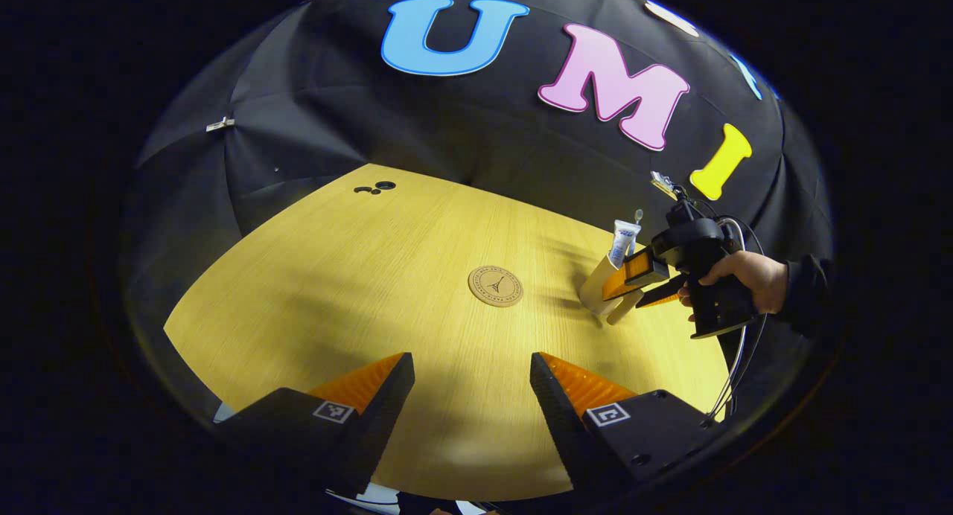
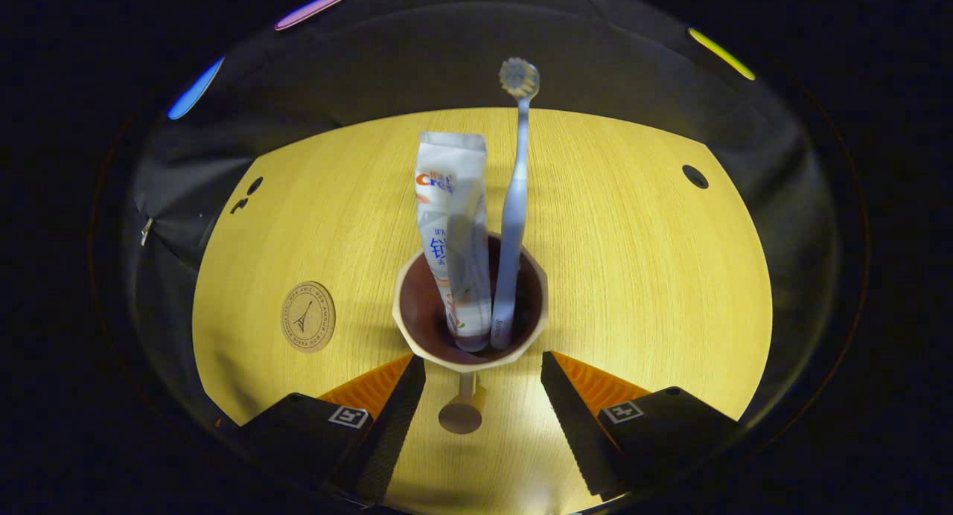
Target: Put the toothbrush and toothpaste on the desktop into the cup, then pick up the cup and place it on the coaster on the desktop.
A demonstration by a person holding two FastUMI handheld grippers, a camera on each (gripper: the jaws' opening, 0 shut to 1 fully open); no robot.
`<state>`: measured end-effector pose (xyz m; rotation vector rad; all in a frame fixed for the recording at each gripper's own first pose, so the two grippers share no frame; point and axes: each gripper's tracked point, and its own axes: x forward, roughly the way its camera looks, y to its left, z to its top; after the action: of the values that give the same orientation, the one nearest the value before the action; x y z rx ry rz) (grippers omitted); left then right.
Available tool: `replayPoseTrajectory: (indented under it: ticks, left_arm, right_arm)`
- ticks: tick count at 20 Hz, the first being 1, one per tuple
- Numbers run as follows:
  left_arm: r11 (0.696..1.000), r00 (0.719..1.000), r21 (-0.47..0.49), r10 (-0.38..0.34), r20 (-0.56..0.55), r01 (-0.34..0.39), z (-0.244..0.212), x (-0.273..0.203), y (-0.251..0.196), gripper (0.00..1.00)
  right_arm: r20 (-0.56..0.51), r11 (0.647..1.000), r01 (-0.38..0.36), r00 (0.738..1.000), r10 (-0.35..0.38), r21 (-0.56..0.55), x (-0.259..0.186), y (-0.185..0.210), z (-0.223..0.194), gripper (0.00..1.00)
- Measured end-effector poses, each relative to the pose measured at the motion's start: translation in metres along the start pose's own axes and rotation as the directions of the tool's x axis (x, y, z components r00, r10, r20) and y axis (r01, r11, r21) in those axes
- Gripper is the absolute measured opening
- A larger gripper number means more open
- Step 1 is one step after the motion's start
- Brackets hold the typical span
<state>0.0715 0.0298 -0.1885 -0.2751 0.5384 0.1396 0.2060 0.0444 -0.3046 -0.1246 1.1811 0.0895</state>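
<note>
In the left gripper view, we see our left gripper (image 1: pixel 471 385) hanging above the near edge of the desktop (image 1: pixel 357 277), its fingers spread wide with nothing between them. The round coaster (image 1: pixel 495 286) lies bare near the middle of the wood. Further off to the right stands the cup (image 1: pixel 600 286), with the toothpaste (image 1: pixel 624 242) and the thin head of the toothbrush (image 1: pixel 638 216) poking out of its top. A hand (image 1: pixel 744 275) holds the right gripper (image 1: pixel 646 284) right up against the cup's side; from here we cannot tell whether its fingers press on the cup. We judge the first half of the task done: both items are in the cup. What is left is lifting the cup and carrying it over to the coaster, which sits near but clearly apart from it.

In the right gripper view, the cup (image 2: pixel 470 314) is just ahead of the right gripper (image 2: pixel 482 370), its handle (image 2: pixel 463 409) lying between the spread fingers, which do not seem to clamp it. Toothpaste (image 2: pixel 454 240) and toothbrush (image 2: pixel 514 225) stand upright inside, side by side. The coaster (image 2: pixel 307 316) lies off to the left, well apart. The desktop (image 2: pixel 633 262) is pale wood grain with small dark holes near its far edge, and black cloth walls the booth behind
</note>
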Motion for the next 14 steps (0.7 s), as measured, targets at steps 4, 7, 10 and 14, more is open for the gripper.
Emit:
replayPoseTrajectory:
  ticks: [4, 7, 10, 14]
  left_arm:
    - [1.000, 1.000, 0.002, -0.003, -0.006, 0.003, 0.000, 0.000, 0.002, 0.98]
    - [1.000, 1.000, 0.010, -0.012, -0.012, 0.012, 0.000, 0.001, -0.001, 0.98]
    - [1.000, 1.000, 0.020, -0.018, -0.016, 0.018, -0.001, 0.002, -0.001, 0.97]
    - [0.999, 0.999, 0.034, -0.024, -0.025, 0.025, -0.002, 0.004, -0.003, 0.97]
  right_arm:
    - [-0.024, 1.000, 0.006, 1.000, -0.006, 0.012, 0.009, 0.002, -0.002, 0.78]
    - [-0.030, 1.000, 0.021, 0.999, -0.021, 0.007, 0.009, -0.001, -0.004, 0.69]
    - [-0.048, 1.000, 0.020, 0.999, -0.019, 0.011, 0.009, 0.001, -0.007, 0.43]
    - [-0.051, 0.999, 0.031, 0.998, -0.032, -0.010, 0.014, -0.002, -0.008, 0.32]
